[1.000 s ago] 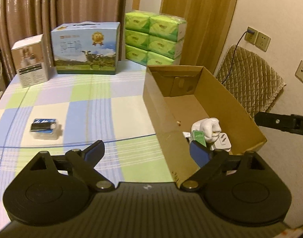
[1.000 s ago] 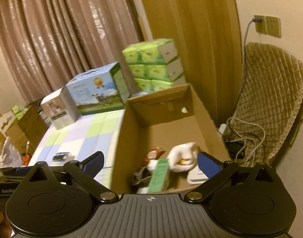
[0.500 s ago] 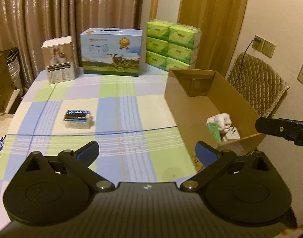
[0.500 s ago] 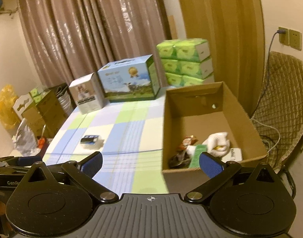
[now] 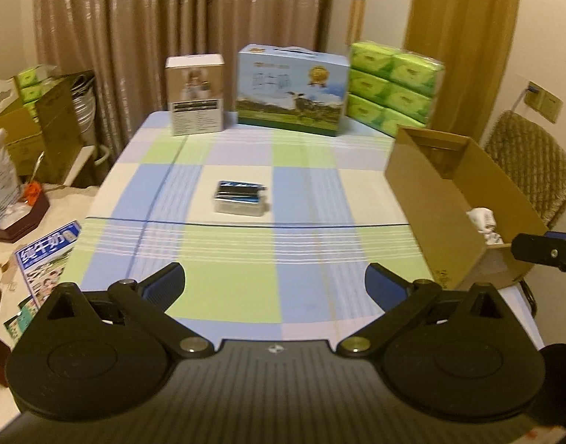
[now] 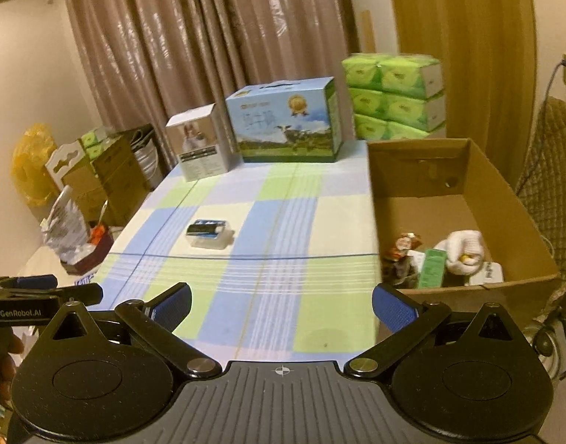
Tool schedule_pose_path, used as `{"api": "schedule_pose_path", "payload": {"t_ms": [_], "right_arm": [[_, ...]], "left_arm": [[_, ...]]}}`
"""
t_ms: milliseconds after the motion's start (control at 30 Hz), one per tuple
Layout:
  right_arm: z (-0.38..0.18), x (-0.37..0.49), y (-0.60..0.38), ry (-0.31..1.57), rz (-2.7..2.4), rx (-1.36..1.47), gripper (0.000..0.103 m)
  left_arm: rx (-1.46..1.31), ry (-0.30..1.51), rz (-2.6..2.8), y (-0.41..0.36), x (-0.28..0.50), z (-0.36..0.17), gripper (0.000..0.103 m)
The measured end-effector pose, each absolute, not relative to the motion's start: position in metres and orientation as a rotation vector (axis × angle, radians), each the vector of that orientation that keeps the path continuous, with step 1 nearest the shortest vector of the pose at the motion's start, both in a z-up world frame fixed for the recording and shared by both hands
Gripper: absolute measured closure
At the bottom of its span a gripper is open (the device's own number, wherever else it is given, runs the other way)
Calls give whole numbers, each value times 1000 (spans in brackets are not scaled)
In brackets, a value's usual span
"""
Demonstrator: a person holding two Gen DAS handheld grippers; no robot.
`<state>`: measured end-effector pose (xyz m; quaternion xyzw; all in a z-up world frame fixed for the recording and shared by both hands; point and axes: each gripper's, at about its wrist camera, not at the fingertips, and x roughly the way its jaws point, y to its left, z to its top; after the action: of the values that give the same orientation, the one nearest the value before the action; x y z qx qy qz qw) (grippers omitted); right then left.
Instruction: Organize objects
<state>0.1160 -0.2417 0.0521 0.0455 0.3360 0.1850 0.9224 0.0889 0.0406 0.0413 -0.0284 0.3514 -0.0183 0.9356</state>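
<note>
The left gripper point(image 5: 275, 283) hangs over the checked tablecloth point(image 5: 305, 292) with its jaws spread wide, and nothing sits between them. The right gripper point(image 6: 281, 305) is wide apart too and holds nothing. 1 small dark pack point(image 5: 240, 196) in a clear case lies alone in the middle of the table, well apart from both grippers. The cardboard box point(image 6: 512, 222) stands at the table's right edge (a white glove point(image 6: 464, 249) and a green carton point(image 6: 432, 268) lie inside).
</note>
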Motion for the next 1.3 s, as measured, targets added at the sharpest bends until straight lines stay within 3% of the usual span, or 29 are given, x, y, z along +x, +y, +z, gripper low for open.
{"api": "schedule_pose_path", "payload": {"t_ms": [1033,1300], "right_arm": [[-13,213,-145,668,571,-116,2],[-48,261,-119,645,648,-150,18]], "left_arm": [[-24,761,-1,109,174,-17,1],[14,740,-19,119,227,-51,1]]}}
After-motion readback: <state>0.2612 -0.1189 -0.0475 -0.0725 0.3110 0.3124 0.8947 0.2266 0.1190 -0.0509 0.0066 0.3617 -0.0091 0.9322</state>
